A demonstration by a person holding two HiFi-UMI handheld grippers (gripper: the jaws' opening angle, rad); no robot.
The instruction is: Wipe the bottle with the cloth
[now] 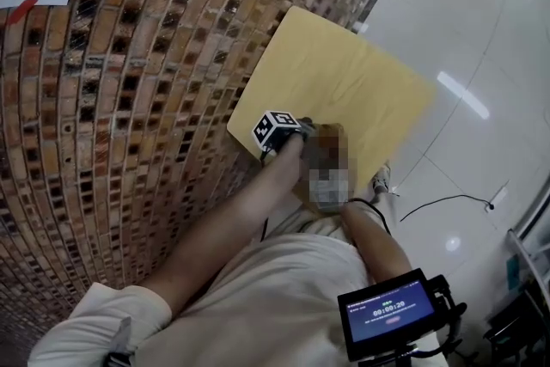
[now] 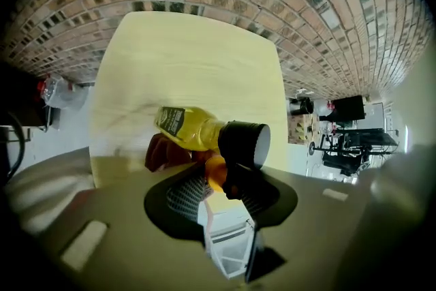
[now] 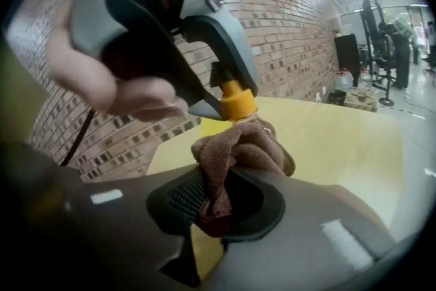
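Left gripper view: left hand-held gripper (image 2: 218,184) clamps one bottle (image 2: 187,129); right hand-held gripper (image 3: 216,204) pinches one cloth (image 3: 242,146).

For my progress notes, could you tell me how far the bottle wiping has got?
Done: the left gripper clamps the yellow-filled clear bottle by its orange cap, and the right gripper grips the brown fabric cloth. In hand: the cloth is bunched against the bottle just under the cap. Left: probably the labelled body.
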